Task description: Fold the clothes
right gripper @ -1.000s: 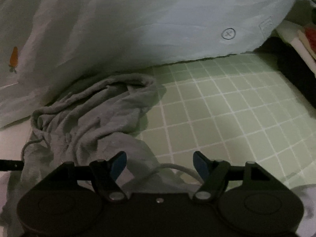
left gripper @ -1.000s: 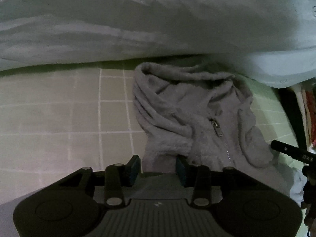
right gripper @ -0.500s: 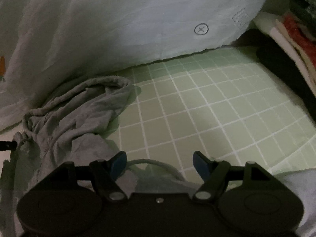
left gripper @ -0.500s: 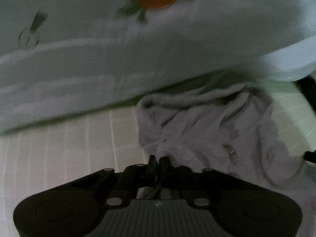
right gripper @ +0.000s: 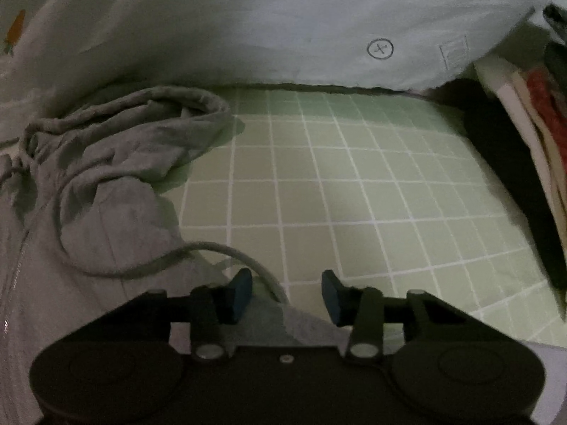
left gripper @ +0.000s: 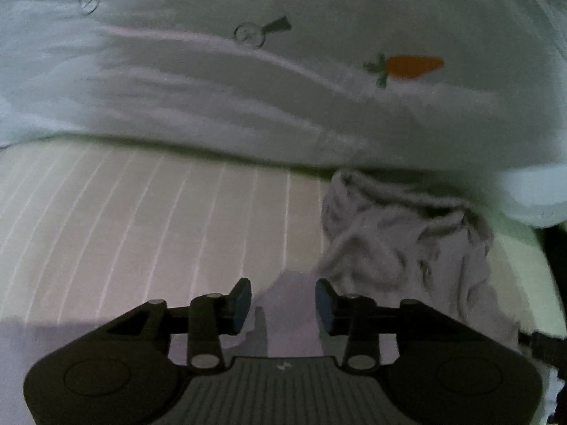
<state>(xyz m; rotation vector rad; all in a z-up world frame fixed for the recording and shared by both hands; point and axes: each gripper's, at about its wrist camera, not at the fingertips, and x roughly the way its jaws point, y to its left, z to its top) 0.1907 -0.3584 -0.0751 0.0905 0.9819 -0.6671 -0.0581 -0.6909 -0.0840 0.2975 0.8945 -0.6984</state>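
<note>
On the checked sheet (right gripper: 354, 191) we see the grey hoodie (right gripper: 117, 163) crumpled.
Our left gripper (left gripper: 282, 297) is opening, our right gripper (right gripper: 287, 292) closing; both pinch nothing, fabric lying beneath them.

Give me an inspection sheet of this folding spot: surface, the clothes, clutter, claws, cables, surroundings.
Surface: green checked sheet, mostly bare on the right wrist view's right side.
Job's things: grey zip hoodie, crumpled, hood bunched toward the back; its drawstring loops across the sheet.
Clutter: stack of folded clothes at the right edge.
Claws: left claw opening, hoodie cloth below it, pads not pressing on it. Right claw closing over a hoodie edge and the drawstring, not yet pinching.
Cables: nothing seen.
Surroundings: pale quilt with a carrot print heaped behind the hoodie; dim light.
</note>
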